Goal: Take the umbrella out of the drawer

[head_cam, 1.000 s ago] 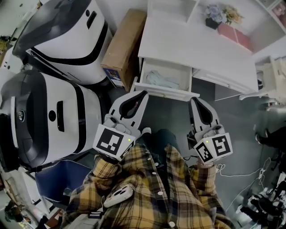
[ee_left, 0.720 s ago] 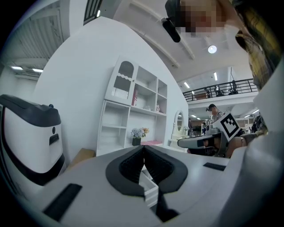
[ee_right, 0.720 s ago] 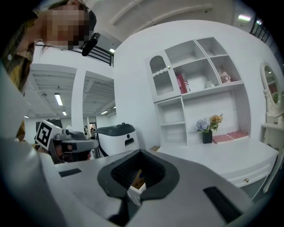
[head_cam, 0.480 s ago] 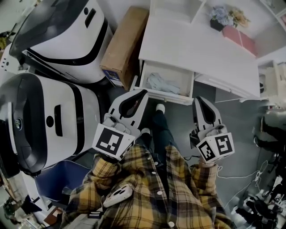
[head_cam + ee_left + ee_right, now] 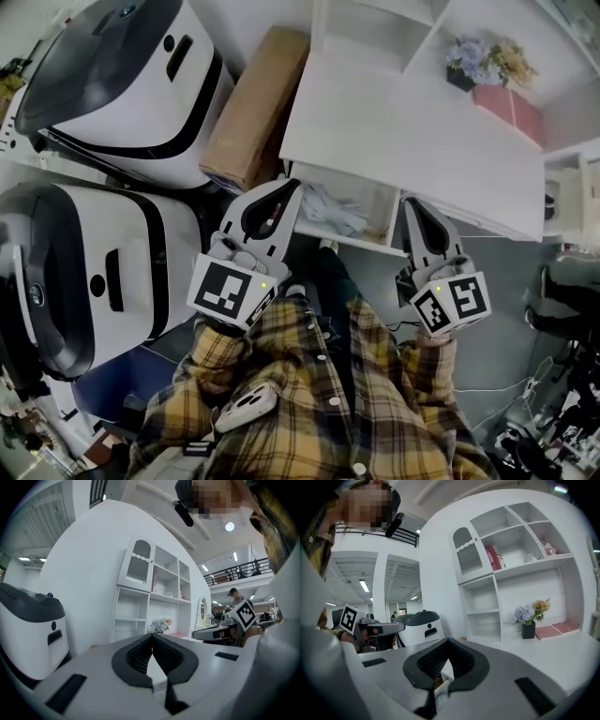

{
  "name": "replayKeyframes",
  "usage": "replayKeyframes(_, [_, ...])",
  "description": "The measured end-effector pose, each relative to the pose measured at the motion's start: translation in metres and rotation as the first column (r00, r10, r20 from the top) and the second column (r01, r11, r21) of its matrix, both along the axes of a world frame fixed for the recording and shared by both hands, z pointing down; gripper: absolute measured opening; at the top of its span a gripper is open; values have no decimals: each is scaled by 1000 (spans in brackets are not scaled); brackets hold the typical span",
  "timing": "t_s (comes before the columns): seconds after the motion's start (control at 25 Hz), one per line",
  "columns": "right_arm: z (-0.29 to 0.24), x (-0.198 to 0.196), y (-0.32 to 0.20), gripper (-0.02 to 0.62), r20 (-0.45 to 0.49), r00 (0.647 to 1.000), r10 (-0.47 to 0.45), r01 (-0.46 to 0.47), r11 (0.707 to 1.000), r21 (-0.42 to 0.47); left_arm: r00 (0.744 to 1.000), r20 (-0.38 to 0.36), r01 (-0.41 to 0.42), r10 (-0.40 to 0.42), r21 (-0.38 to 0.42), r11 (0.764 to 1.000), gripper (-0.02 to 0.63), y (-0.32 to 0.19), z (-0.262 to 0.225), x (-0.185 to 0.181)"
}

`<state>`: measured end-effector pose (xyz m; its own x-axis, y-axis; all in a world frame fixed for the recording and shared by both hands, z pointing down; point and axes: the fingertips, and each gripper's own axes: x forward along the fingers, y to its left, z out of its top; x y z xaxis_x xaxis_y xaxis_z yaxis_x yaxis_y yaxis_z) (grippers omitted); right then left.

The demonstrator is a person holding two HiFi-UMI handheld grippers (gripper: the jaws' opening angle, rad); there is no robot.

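White desk ahead, drawer open; left gripper, right gripper both pinched shut, empty. We should open wide over the umbrella.

Surfaces and finishes, desk corner
Smooth matt white painted desk; dull brown cardboard box; glossy white-and-black plastic machine housing; soft yellow plaid cloth shirt; creased pale cloth umbrella; left gripper matt grey plastic, ribbed black rubber pads.

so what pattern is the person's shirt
The shirt is yellow plaid, clearest in the head view.
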<state>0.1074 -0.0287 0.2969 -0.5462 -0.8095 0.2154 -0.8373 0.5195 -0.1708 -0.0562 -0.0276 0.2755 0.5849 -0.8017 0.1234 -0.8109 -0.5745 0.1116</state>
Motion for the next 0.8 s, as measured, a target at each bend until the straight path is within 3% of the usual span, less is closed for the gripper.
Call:
replayKeyframes(0.44, [-10,33,-86,17,0,998,-68,68,997,31,995,22,96,-97,31,995,21,-77,-10,18])
replayKeyframes(0.8, [-1,35,-117,17,13,995,-96,96,995,0,992,40,118,-118,0,993,21,-107,-3,20])
